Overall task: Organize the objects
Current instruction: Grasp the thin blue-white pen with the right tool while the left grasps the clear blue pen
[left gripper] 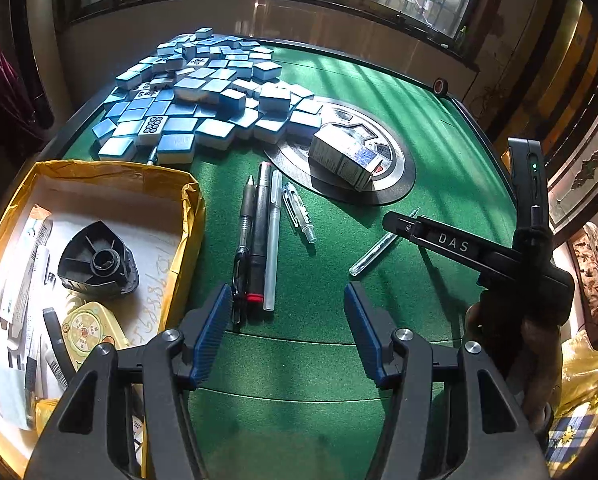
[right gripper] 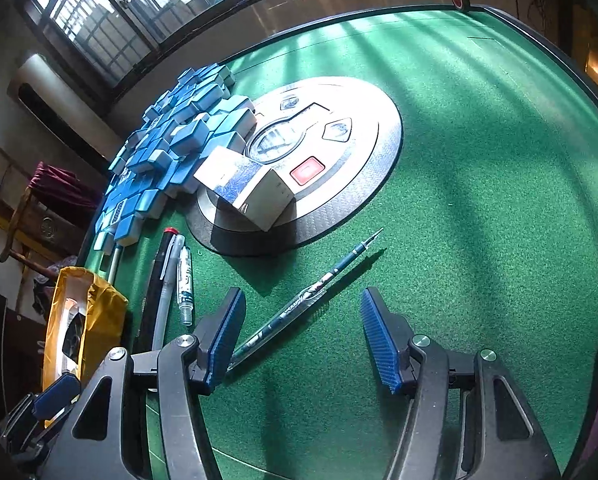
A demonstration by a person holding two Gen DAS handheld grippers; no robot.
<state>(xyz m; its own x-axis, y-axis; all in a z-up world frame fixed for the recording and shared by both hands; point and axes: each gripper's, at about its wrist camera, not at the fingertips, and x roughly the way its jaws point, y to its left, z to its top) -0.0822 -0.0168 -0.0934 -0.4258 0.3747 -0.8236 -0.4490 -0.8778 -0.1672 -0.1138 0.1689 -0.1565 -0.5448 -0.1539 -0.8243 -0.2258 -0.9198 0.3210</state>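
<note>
- Left wrist view, far left: a yellow-lined cardboard box (left gripper: 187, 200) sits on the green counter (left gripper: 419, 120), already holding a black plastic part (left gripper: 97, 260), a yellow round-dial case (left gripper: 89, 330) and some papers; I take it to be where loose things go.
- Just right of the box, three pens (left gripper: 259, 236) lie side by side, with a clear short pen (left gripper: 297, 210) a little further right. Behind them are a heap of blue mahjong tiles (left gripper: 203, 92) and a small carton (left gripper: 345, 156) resting on the counter's round centre plate (left gripper: 399, 188).
- Left gripper (left gripper: 287, 324) hovers over bare felt, jaws about half apart, nothing between them. Its left pad is just beside the near ends of the three pens.
- Further right, a lone clear pen (left gripper: 383, 242) lies slanted, apart from the others, partly under the right gripper's finger.
- Right wrist view: the right gripper (right gripper: 301, 336) stands about half apart and empty. The lone pen's near end reaches its left pad (right gripper: 223, 340); whether they touch I cannot tell.
- Judged step: reaching for pens, none gripped yet.
- Next move: the right gripper should shift left until the pen lies between the pads, then close; the thin round barrel may roll on the felt.
</note>
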